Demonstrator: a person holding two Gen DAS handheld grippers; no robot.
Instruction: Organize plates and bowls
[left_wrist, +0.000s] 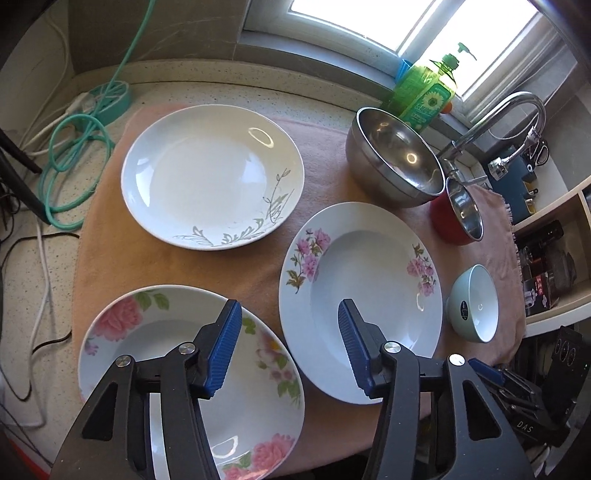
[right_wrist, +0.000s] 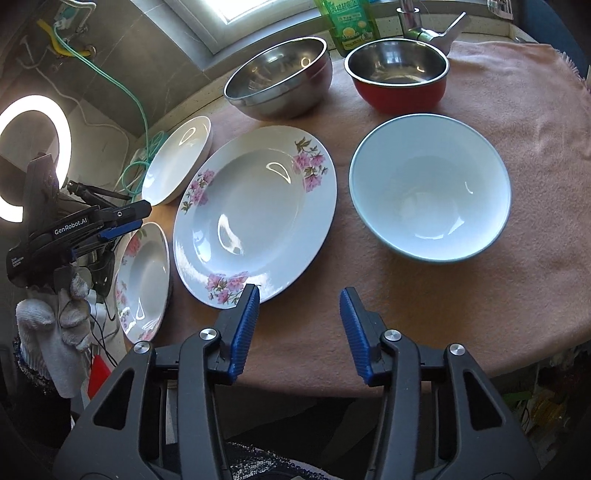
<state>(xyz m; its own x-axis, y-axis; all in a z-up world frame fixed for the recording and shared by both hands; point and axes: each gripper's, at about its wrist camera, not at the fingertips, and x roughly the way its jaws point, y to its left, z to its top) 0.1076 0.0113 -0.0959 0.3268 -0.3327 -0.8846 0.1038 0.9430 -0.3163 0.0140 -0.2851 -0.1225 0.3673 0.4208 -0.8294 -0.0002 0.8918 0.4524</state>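
Three plates lie on a pink cloth (left_wrist: 110, 258): a white leaf-patterned plate (left_wrist: 212, 173) at the back, a purple-flowered plate (left_wrist: 360, 302) on the right, and a peony plate (left_wrist: 177, 369) nearest. My left gripper (left_wrist: 290, 332) is open above the gap between the peony and purple-flowered plates, holding nothing. A steel bowl (left_wrist: 397, 158), a red bowl (left_wrist: 458, 214) and a pale blue bowl (left_wrist: 474, 302) stand to the right. My right gripper (right_wrist: 299, 325) is open and empty over the cloth, just in front of the purple-flowered plate (right_wrist: 255, 218) and the pale blue bowl (right_wrist: 430, 188).
A green dish soap bottle (left_wrist: 424, 88) and a faucet (left_wrist: 509, 114) stand behind the bowls. A green hose (left_wrist: 77, 147) and cables lie left of the cloth. Shelves (left_wrist: 554, 258) are at the right. A lit ring light (right_wrist: 33, 155) stands far left.
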